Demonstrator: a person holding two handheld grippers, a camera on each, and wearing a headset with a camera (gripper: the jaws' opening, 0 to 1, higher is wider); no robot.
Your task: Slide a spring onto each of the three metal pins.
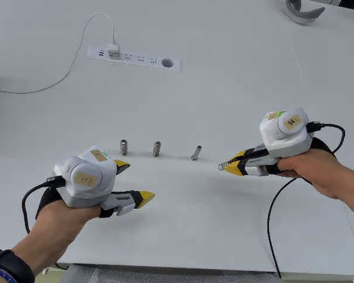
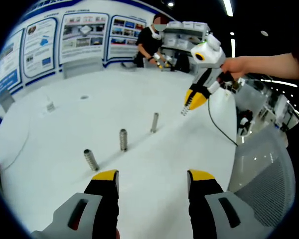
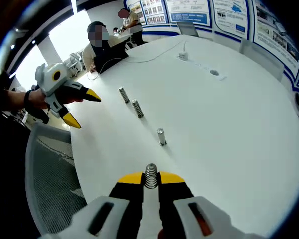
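Three metal pins stand in a row on the white table [image 1: 183, 218]. The left pin [image 1: 124, 147] and the middle pin [image 1: 157, 148] each wear a spring. The right pin [image 1: 196, 152] is bare, as the right gripper view confirms [image 3: 162, 136]. My right gripper [image 1: 229, 167] hovers right of the bare pin, shut on a small spring [image 3: 150, 176] that sticks out past its yellow tips. My left gripper [image 1: 134, 181] is held open near the table's front, just in front of the left pin, with nothing between its fingers [image 2: 152, 180].
A white power strip [image 1: 134, 58] with a plugged-in charger and cable lies at the back of the table. A grey curved object [image 1: 301, 10] sits at the far right corner. Seated people show beyond the table in both gripper views.
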